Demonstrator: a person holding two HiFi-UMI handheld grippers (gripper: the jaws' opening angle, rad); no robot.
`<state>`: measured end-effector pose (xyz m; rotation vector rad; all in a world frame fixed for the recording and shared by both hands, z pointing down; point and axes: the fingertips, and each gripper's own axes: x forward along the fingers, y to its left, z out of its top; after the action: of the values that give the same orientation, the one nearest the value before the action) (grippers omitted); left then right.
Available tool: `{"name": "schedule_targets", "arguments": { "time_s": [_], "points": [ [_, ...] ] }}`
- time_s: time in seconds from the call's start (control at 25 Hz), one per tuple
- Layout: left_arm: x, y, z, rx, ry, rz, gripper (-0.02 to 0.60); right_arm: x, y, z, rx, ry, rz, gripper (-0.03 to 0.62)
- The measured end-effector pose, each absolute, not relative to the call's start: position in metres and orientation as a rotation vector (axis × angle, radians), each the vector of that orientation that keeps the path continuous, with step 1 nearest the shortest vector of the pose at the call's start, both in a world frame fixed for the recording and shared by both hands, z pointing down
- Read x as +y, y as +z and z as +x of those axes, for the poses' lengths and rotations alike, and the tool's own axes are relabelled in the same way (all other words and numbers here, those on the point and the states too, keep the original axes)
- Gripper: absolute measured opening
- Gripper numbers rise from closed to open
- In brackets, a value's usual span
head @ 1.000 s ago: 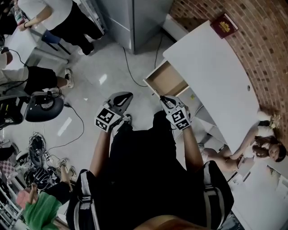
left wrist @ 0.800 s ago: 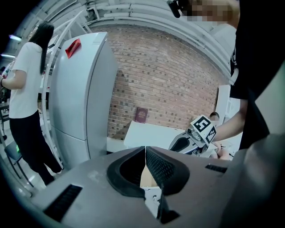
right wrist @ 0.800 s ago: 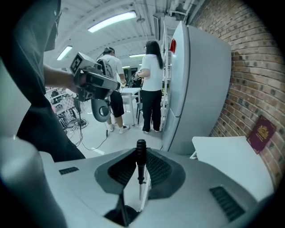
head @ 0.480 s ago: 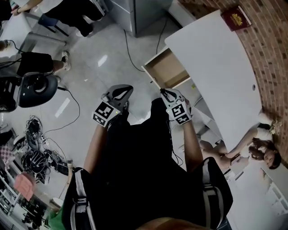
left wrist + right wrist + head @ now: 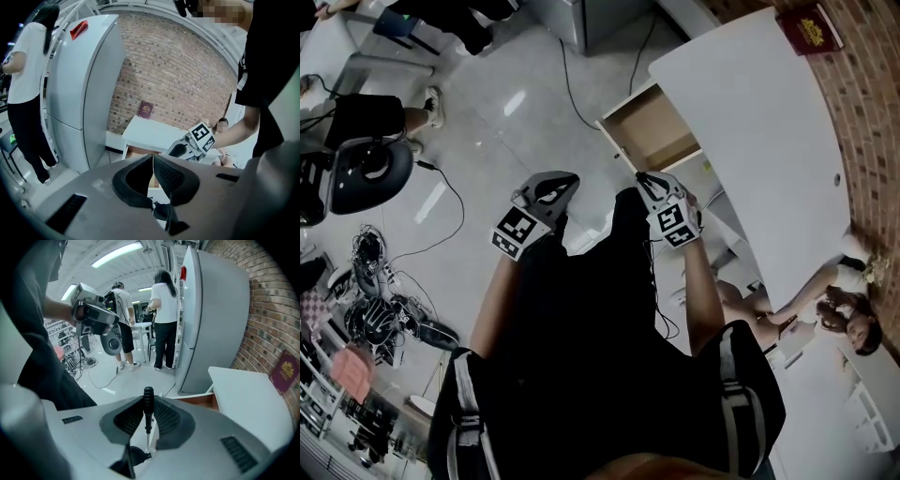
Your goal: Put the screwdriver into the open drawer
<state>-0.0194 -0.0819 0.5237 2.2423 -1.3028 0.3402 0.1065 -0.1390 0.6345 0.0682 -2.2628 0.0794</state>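
Brick wall runs along the far side of a white desk, and the open drawer juts out from the desk's end over the pale floor, its wooden bottom bare as far as the head view shows.

Over the last second the drawer and a red booklet on the desk have slid up the head view, while both grippers have kept nearly the same places in it. The right gripper has stayed just beside the drawer's near corner and not yet over the opening. So the change looks more like the person's head and stance shifting than a real advance.

Its jaws pinch the screwdriver between the ribbed pads. The black handle points forward past the jaw tips and the thin metal shaft runs back toward the gripper body (the tip end is lost in shadow there). The left gripper hangs well apart from the drawer, its pads pressed together on nothing.

The tool is therefore still carried, not delivered; what seems left is a short reach over the drawer and a release
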Motion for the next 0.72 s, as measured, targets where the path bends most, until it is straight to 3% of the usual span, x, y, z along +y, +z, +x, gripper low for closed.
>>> {"name": "schedule_targets", "arguments": {
  "time_s": [0.72],
  "points": [
    [-0.084, 0.56, 0.024, -1.193, 0.311, 2.195, 0.017, -0.143, 0.69, 0.12, -2.197, 0.166, 0.049, 0.123]
  ]
}}
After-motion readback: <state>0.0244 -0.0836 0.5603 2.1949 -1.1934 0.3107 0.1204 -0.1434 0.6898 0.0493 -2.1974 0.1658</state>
